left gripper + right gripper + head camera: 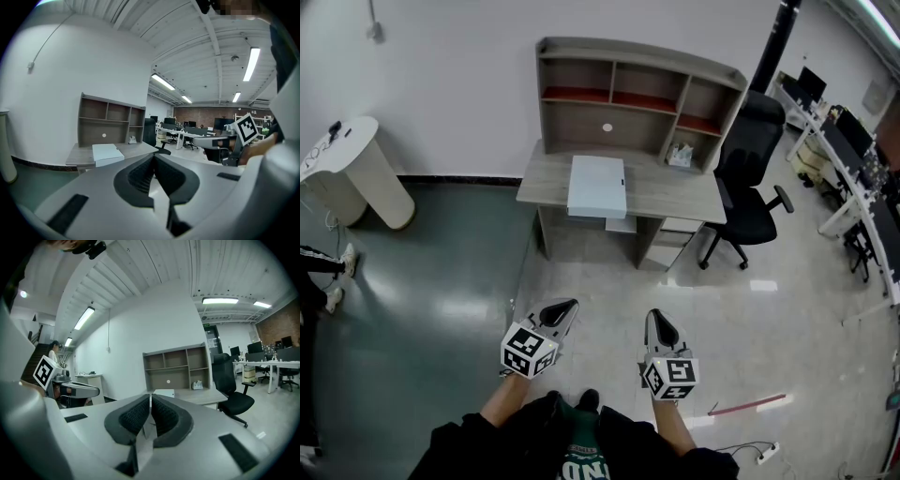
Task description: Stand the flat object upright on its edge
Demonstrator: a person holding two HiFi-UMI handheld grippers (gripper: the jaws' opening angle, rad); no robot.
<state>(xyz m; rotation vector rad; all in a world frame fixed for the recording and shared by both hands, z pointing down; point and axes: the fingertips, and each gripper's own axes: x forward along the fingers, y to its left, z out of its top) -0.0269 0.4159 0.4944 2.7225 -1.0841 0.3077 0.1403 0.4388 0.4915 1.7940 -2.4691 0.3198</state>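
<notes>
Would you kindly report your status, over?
Shut and empty: left gripper, right gripper. Ahead on the desk, white box lies flat, untouched. Only a chair beside it.

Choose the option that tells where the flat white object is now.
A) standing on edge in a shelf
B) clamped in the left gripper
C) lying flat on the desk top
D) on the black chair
C: the flat white object lies flat on the desk, and the left gripper and right gripper are shut, empty.
</notes>
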